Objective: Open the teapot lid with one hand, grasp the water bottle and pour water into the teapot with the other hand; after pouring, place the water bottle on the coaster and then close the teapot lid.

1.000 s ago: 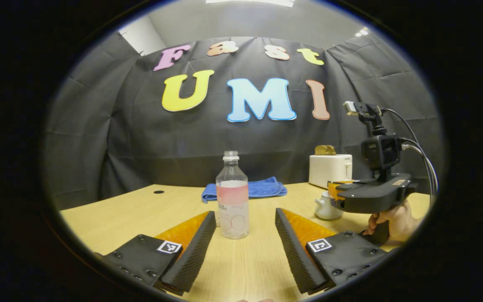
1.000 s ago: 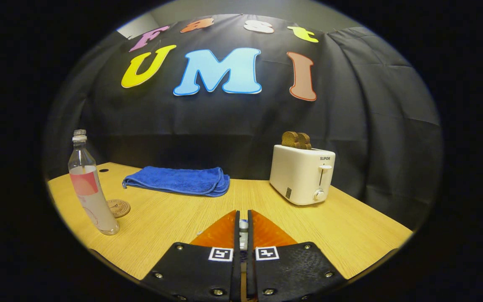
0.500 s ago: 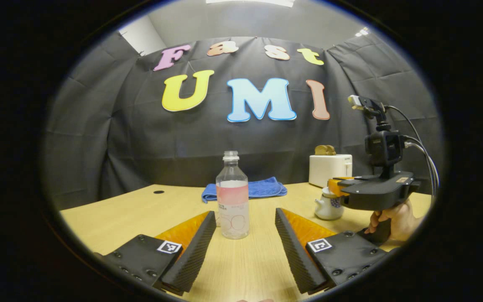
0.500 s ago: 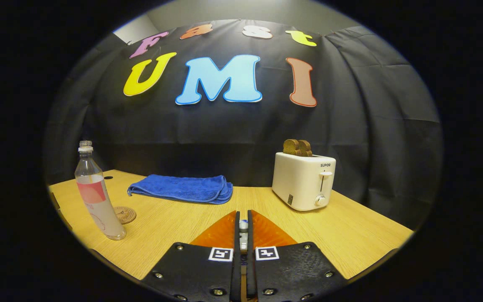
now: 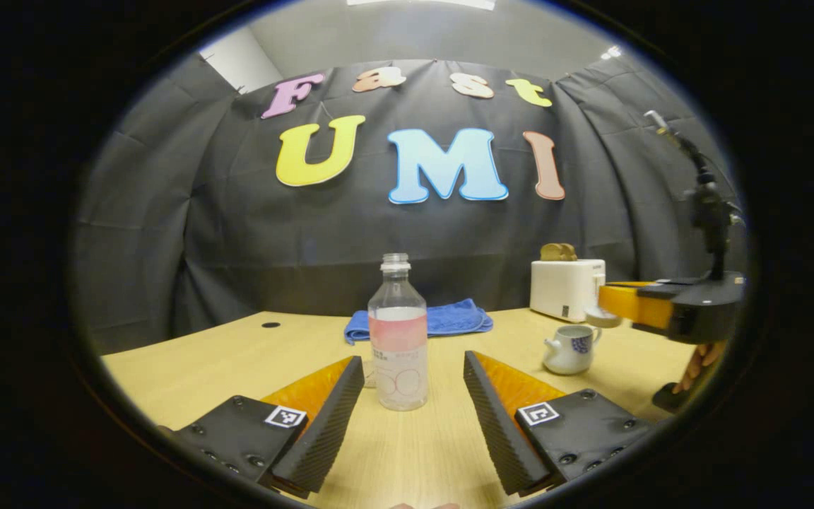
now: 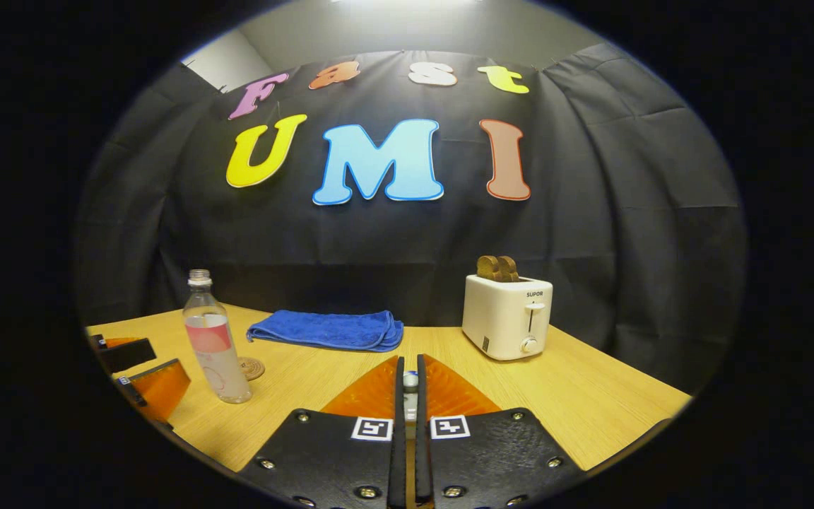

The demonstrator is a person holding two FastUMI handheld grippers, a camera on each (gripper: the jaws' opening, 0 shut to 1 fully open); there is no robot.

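While my right gripper (image 6: 407,385) pinches the small teapot lid (image 5: 603,317) aloft, my left gripper (image 5: 413,382) gapes before the uncapped, half-full water bottle (image 5: 398,332): light, slick, squashable, best taken mid-body.

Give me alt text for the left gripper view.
The open left gripper faces an uncapped water bottle on a wooden table. At right, the right gripper holds a lid above an open teapot; behind are a blue towel and a toaster.

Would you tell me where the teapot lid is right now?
In the left gripper view the teapot lid hangs at the right gripper, lifted up and to the right of the open teapot, in front of the toaster.
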